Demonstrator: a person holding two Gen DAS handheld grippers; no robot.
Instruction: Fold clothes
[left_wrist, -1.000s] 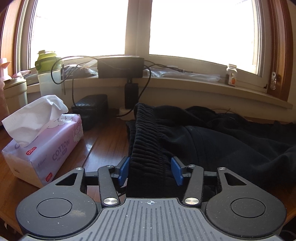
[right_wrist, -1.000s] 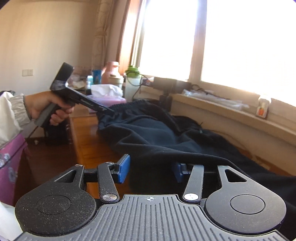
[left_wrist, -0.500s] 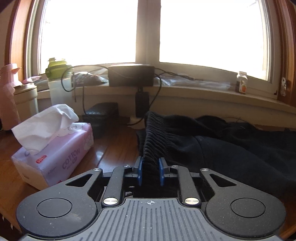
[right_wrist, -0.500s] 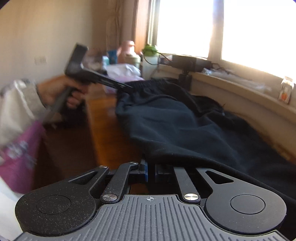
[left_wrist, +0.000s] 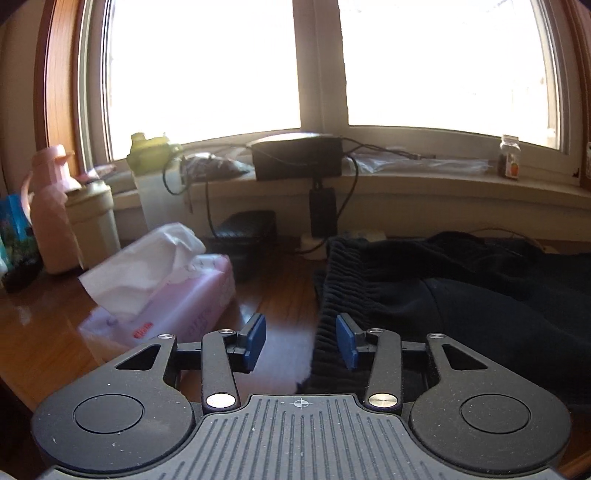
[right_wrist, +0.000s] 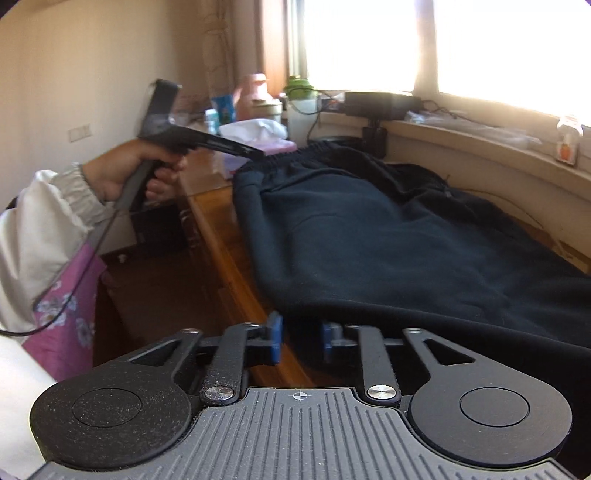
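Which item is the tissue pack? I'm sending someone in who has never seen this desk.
Start at the big bright window and come down to the glossy wooden tabletop. Left of the dark navy trousers lies a soft pale pink plastic tissue pack with a crumpled white tissue sticking out of its top. Its neighbours are hard upright bottles; it alone lies low and soft.

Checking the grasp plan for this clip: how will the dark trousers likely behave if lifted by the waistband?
The dark trousers will probably be floppy: the cloth lies slack and creased on the wooden table. The ribbed waistband looks thick and bunched, so it should give pads some purchase. The fleecy cloth seems fairly heavy, so the unheld legs would likely sag and drag.
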